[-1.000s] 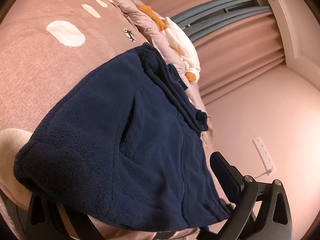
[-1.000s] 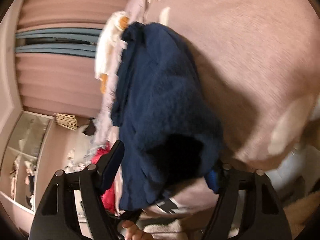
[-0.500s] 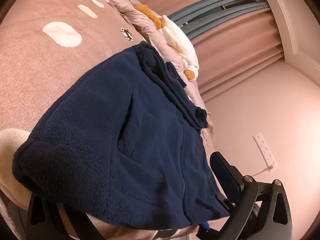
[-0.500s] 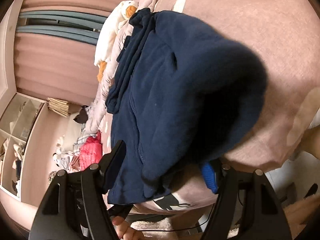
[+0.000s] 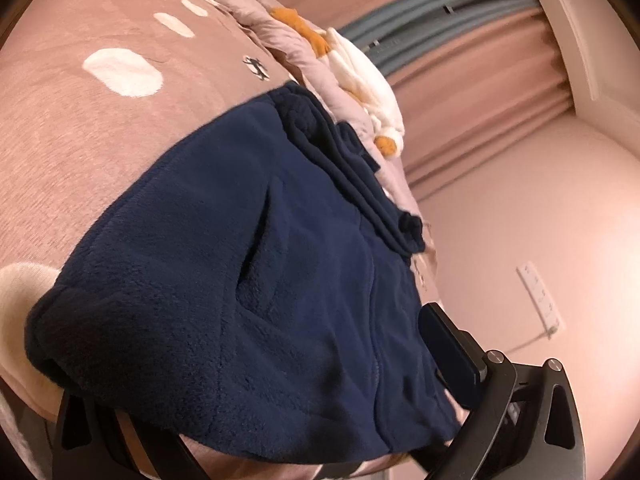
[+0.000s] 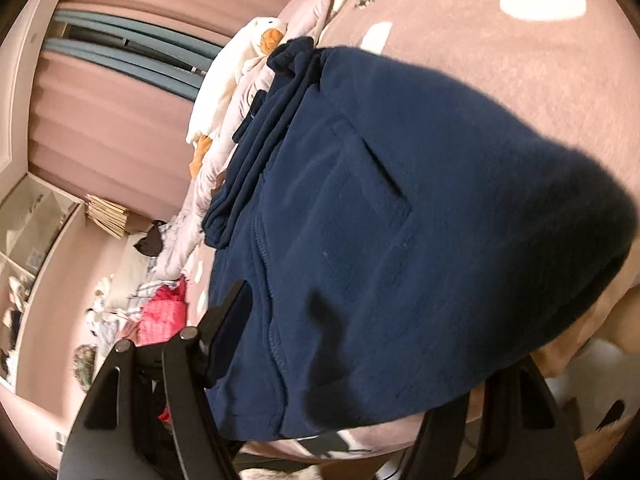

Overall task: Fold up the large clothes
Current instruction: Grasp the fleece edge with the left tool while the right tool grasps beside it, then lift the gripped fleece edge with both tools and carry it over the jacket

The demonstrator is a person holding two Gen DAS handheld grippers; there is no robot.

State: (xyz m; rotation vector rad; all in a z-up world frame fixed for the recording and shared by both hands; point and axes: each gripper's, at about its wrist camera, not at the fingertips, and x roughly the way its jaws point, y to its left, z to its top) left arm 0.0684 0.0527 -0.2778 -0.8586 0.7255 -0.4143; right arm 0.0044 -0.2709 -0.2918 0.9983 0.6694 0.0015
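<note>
A navy fleece jacket (image 5: 248,264) lies on a pink bed cover with white spots (image 5: 72,128), its hem at the near bed edge. It also fills the right wrist view (image 6: 400,240). My left gripper (image 5: 256,408) is open, its jaws wide apart on either side of the jacket's near hem; only the right finger (image 5: 452,348) shows clearly. My right gripper (image 6: 360,380) is open too, astride the near hem, with its left finger (image 6: 224,332) beside the cloth. A folded sleeve lies along the jacket's far side.
A white stuffed duck (image 5: 360,84) and a rumpled pale quilt (image 5: 280,36) lie behind the jacket. Pink curtains (image 5: 480,100) and a wall socket (image 5: 538,296) stand beyond. A clothes pile with a pink item (image 6: 160,312) lies at the bed's left end.
The right gripper view has swung and drawn closer over the jacket's hem. The left gripper has hardly moved. The jacket lies flatter on the bed.
</note>
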